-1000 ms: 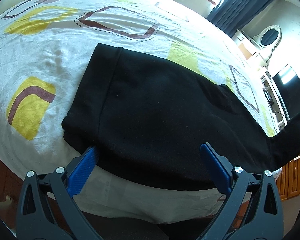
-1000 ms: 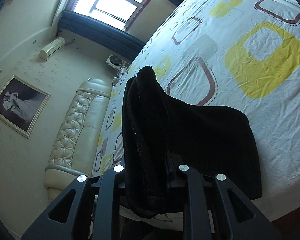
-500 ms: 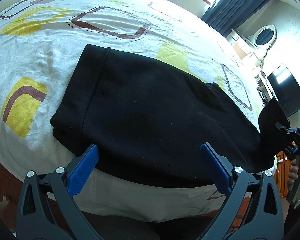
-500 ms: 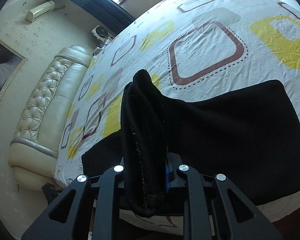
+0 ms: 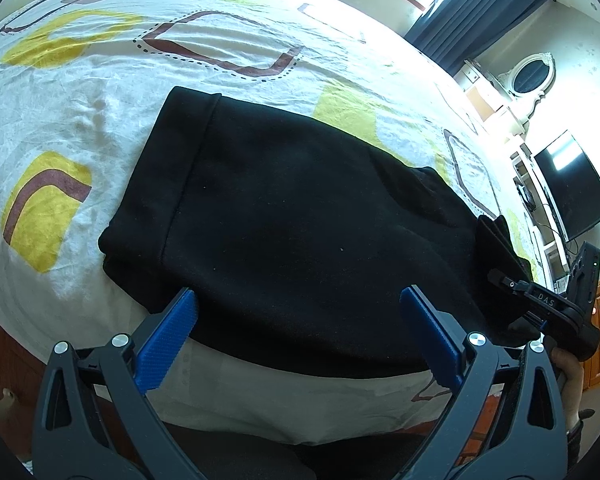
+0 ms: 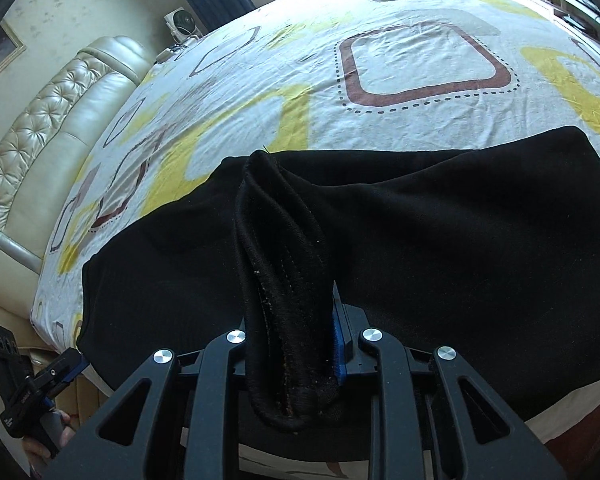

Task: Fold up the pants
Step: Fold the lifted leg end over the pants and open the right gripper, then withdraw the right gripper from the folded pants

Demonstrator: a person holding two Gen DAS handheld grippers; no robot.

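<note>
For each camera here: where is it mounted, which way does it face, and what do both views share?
Left wrist: on the left gripper, aimed down at the black pants on the bed; its open fingers show.
Right wrist: on the right gripper, looking down toward the headboard; its jaws are opening around a pants cuff.
Shared: pants and bed; each view catches the other gripper.

Both tools, left tool (image 5: 298, 314) and right tool (image 6: 290, 334), have dark grey triangular-cutout frames, silver screws, textured blue pads (image 5: 168, 340) (one marked "DAS")
</note>
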